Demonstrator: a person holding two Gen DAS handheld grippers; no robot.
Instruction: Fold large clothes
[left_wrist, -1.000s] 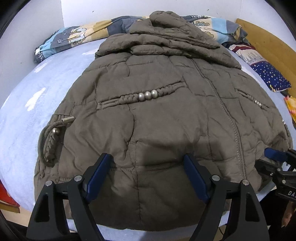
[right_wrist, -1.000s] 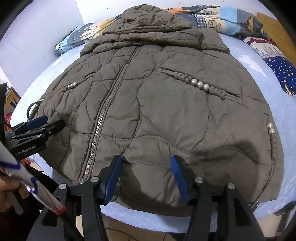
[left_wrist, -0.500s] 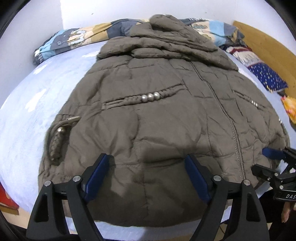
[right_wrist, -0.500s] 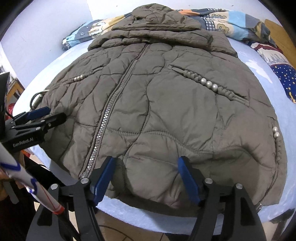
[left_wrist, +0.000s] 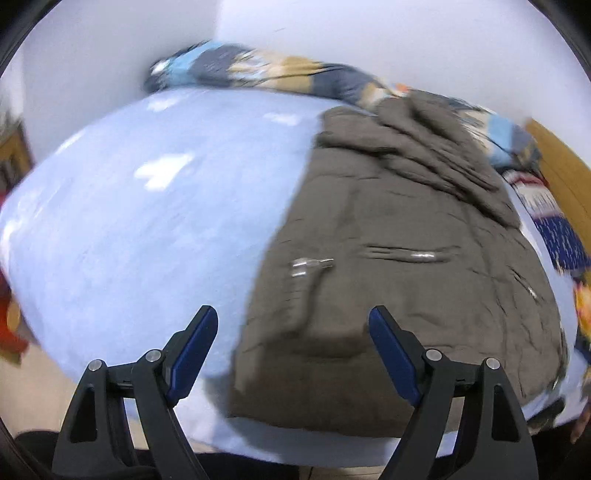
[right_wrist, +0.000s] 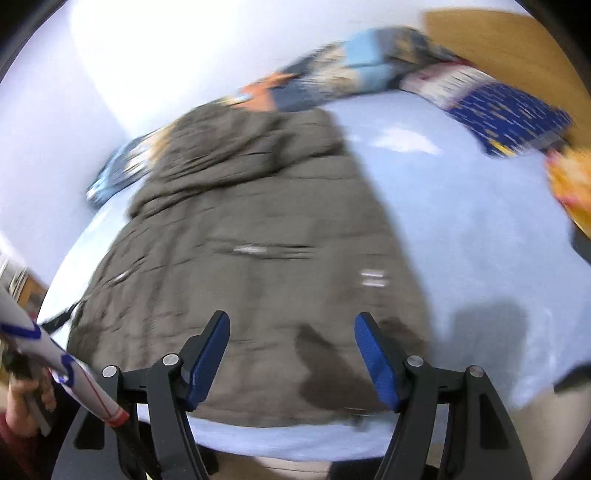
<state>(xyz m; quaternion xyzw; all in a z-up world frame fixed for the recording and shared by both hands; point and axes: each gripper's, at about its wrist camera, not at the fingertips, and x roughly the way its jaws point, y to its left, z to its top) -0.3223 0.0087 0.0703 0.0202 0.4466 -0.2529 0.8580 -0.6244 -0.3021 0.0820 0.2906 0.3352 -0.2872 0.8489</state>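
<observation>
- While both views were blurred by motion, you could still see the jacket (left_wrist: 399, 280) lying spread flat on the bed (left_wrist: 147, 236), front side up, hood toward the far wall.
- No fold was visible in the jacket; judged from this layout, the task stood at its start, with every fold left to make.
- Your left hand-held gripper (left_wrist: 293, 354) had its jaws wide apart and held nothing; it sat over the jacket's left hem edge.
- Your right hand-held gripper (right_wrist: 291, 358) was likewise spread apart and empty, positioned over the hem near the jacket's right edge.
- Patterned bedding (right_wrist: 369, 74) lay bunched beyond the hood.
- Remaining work, as a judgement: grasp the side edges, then fold inward.
</observation>
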